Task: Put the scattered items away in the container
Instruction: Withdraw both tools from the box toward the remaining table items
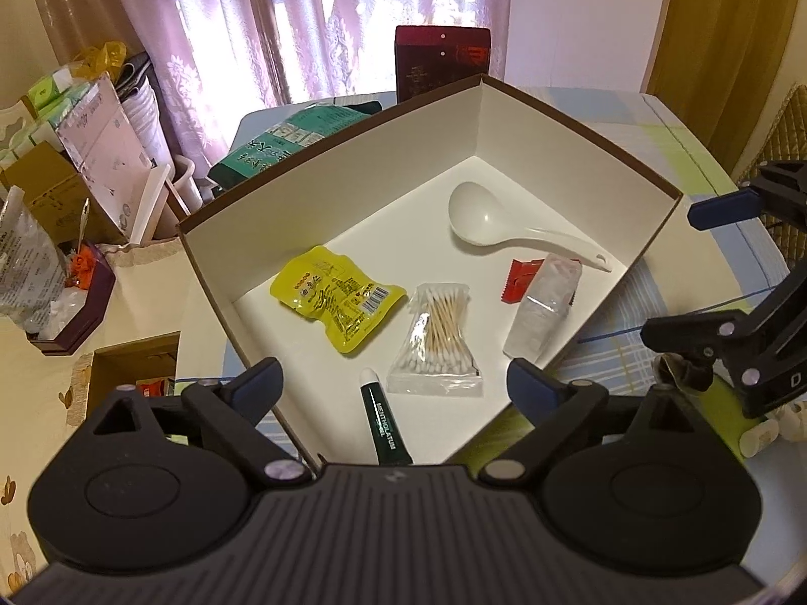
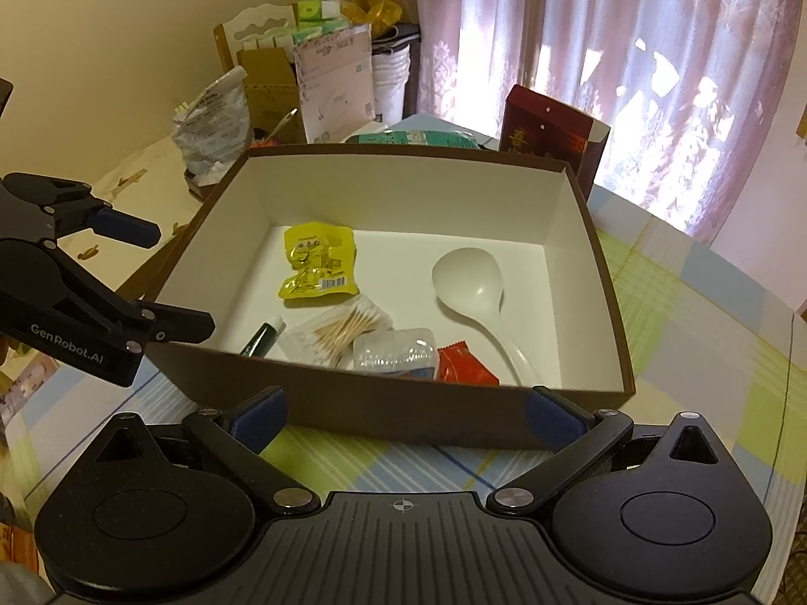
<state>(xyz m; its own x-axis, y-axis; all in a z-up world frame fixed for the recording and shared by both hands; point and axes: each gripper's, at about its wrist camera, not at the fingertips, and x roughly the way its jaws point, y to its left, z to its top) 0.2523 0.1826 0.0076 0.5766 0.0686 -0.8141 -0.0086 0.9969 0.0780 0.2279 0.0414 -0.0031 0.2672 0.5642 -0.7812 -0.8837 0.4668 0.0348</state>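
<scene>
Nearest to me, my left gripper (image 1: 396, 378) hangs over the near corner of the box (image 1: 353, 166), its two fingers spread wide and holding nothing. My right gripper (image 2: 406, 416) sits just outside the box's brown front wall, above the checked tablecloth (image 2: 706, 333), its two fingers likewise spread wide and empty.

Inside the one open, white-lined box I count six items, one of each. Closest to the left gripper lies a green tube (image 1: 384, 418). Just beyond it is a clear bag of cotton swabs (image 1: 438, 340), then a yellow snack packet (image 1: 335, 297) to its left. To the right lies a clear plastic packet (image 1: 542, 310), which overlaps a red sachet (image 1: 519, 280). Farthest in is a white ladle (image 1: 484, 219), bowl toward the far corner.

Behind the box stand one dark red carton (image 1: 441, 60) and one green package (image 1: 282, 143), with the curtains (image 1: 282, 15) beyond.
</scene>
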